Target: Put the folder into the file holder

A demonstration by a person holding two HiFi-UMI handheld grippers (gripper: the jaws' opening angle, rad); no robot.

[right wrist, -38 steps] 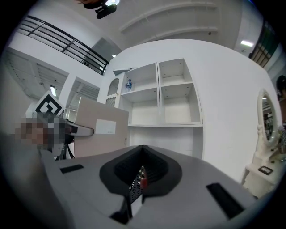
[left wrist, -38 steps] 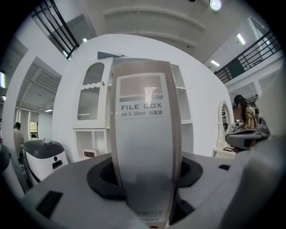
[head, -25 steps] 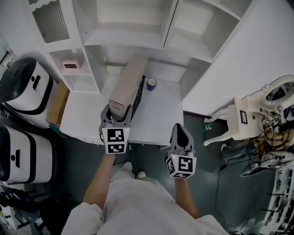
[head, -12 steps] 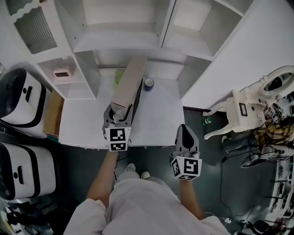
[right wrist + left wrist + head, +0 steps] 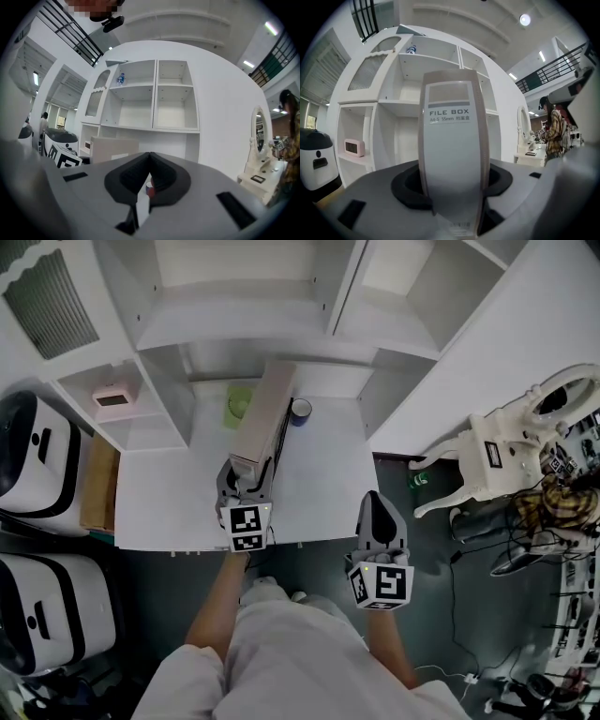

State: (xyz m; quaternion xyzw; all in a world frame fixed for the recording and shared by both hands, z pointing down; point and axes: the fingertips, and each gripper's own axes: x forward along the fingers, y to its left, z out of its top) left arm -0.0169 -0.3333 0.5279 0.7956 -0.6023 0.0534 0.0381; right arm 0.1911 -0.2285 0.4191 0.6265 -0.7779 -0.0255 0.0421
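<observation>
A beige folder box (image 5: 263, 421), printed "FILE BOX" on its spine (image 5: 452, 145), is held by one end over the white desk (image 5: 178, 493). My left gripper (image 5: 246, 486) is shut on its near end, with the black pads (image 5: 410, 187) pressing on both sides. A narrow dark thing (image 5: 279, 442) runs along the box's right side; I cannot tell what it is. My right gripper (image 5: 377, 514) hangs off the desk's front edge, to the right. Its jaws (image 5: 149, 180) are shut with nothing between them.
A blue cup (image 5: 300, 411) and a green thing (image 5: 238, 406) stand at the back of the desk. White shelves (image 5: 244, 296) rise behind, with a pink clock (image 5: 115, 399) in a left cubby. Black-and-white machines (image 5: 37, 446) stand left, a white ornate dresser (image 5: 497, 465) right.
The left gripper has carried the box down and further in over the desk. The right gripper has drifted a little to the right. The green thing has come into sight.
</observation>
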